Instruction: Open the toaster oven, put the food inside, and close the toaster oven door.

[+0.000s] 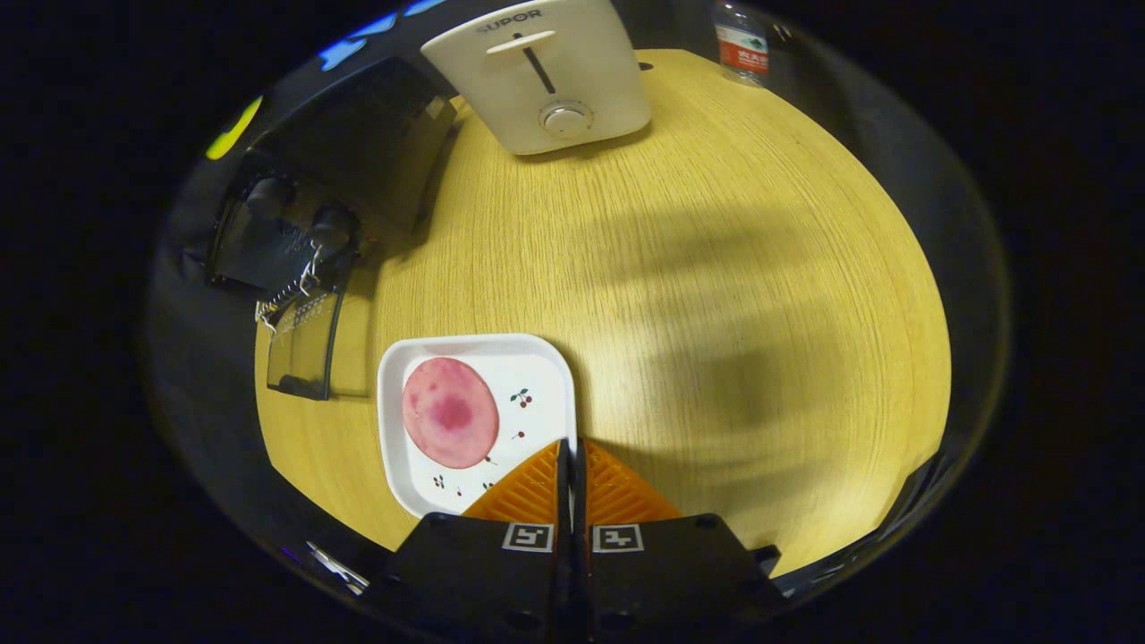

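On the pale wooden surface we judge little done yet: the black toaster oven at far left seems open, the round pink food slice waits on the near white square plate, and our orange tongs are pressed together, empty.

wooden table carries toaster oven, white toaster, plate, bottle.

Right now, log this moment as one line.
gripper: shut, empty | oven: door open | food: on plate, untouched | phase: before pickup
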A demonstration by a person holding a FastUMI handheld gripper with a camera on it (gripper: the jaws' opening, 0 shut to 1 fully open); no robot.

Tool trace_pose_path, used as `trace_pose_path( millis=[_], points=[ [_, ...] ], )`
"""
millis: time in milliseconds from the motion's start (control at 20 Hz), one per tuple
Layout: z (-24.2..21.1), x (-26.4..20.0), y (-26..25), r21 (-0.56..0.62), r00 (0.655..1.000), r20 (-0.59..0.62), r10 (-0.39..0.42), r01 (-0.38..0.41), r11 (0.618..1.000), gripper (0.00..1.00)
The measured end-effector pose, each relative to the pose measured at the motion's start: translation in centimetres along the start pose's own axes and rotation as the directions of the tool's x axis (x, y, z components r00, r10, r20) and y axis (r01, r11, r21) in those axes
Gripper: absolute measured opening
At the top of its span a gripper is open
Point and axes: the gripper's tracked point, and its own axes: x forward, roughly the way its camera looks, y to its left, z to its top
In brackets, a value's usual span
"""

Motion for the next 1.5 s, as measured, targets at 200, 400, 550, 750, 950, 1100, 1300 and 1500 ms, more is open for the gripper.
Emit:
trace_pose_path(
  millis=[200,400,550,750,950,1100,1300,1500],
  points=[
    [-1.5,-0.7,1.3,0.152,0.993,0.046,0.110,-0.116,0.982,0.02],
    [-1.5,-1.5,2.4,0.229,0.977,0.111,0.179,-0.201,0.953,0.02],
    [-1.5,-2.5,3.2,0.278,0.961,0.158,0.227,-0.264,0.924,0.02],
    [-1.1,-3.9,4.1,0.324,0.932,0.227,0.282,-0.345,0.881,0.02],
    [-2.4,-7.3,5.9,0.322,0.911,0.277,0.305,-0.388,0.864,0.02],
    [-3.1,-9.1,8.1,0.309,0.891,0.305,0.337,-0.427,0.850,0.02],
    [-4.1,-10.7,11.3,0.285,0.868,0.332,0.369,-0.465,0.838,0.02],
    [-4.5,-11.7,14.6,0.274,0.848,0.348,0.399,-0.499,0.822,0.02]
  ],
)
